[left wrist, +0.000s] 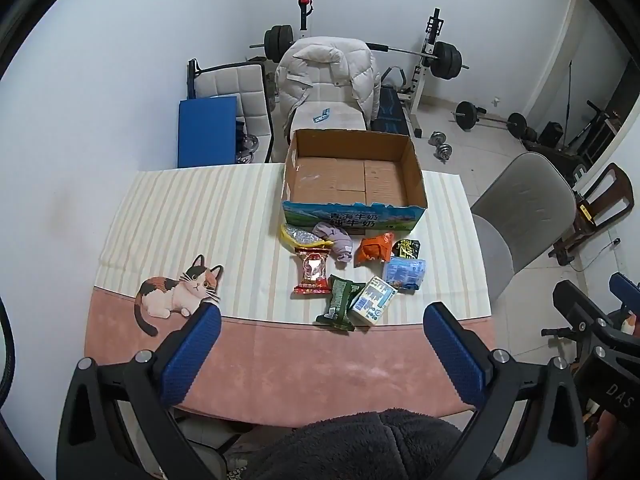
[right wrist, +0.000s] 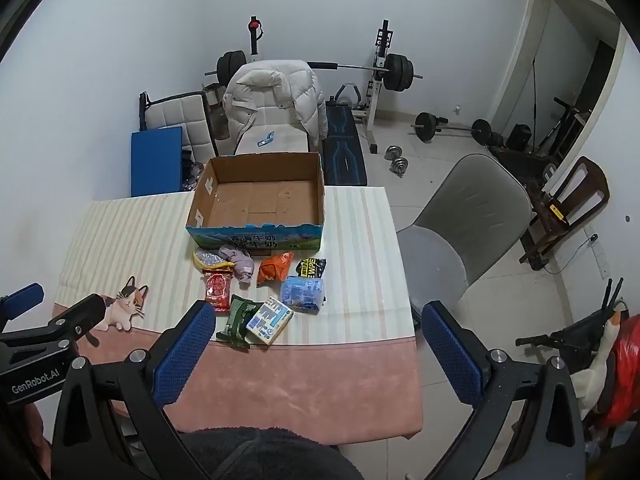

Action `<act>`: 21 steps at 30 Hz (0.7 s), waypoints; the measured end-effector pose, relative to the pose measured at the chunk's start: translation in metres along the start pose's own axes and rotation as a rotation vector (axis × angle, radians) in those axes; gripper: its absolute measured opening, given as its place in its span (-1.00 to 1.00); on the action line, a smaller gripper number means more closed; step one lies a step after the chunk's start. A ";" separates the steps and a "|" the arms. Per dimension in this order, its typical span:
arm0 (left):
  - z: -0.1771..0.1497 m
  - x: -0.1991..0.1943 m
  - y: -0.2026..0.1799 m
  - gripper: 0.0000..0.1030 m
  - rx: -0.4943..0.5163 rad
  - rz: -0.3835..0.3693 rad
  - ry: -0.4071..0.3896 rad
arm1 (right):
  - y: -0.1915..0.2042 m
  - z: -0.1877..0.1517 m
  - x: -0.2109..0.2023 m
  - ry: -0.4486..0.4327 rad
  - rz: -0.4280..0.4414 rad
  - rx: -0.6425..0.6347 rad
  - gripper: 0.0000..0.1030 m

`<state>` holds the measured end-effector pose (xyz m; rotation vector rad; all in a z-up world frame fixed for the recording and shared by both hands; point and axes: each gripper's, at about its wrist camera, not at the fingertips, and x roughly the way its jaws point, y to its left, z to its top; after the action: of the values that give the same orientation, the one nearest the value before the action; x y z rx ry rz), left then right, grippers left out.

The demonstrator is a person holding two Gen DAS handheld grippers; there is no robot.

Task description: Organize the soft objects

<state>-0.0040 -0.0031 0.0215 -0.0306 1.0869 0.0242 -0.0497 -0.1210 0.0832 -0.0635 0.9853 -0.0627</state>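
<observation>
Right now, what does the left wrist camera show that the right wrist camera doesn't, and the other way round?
Only the left wrist view shows the whole cat picture on the tablecloth, unblocked, with the right tool at the right edge of the frame. Only the right wrist view shows the red bag and the goose toy by the floor, and the left tool covering part of the cat. Both show the open left tool, the open right tool, the empty cardboard box and the snack packets with the grey cloth in front of it.
</observation>
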 end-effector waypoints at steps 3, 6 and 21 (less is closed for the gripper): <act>0.000 0.000 -0.001 1.00 0.003 0.000 -0.003 | -0.001 0.000 -0.002 -0.004 0.001 -0.002 1.00; 0.000 -0.001 -0.001 1.00 0.000 -0.002 -0.004 | -0.002 -0.001 -0.005 -0.011 0.005 -0.008 1.00; 0.003 -0.008 -0.005 1.00 0.000 -0.005 -0.014 | 0.000 -0.004 -0.003 -0.023 -0.001 -0.012 1.00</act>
<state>-0.0054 -0.0081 0.0298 -0.0325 1.0726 0.0201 -0.0545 -0.1211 0.0837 -0.0761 0.9626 -0.0571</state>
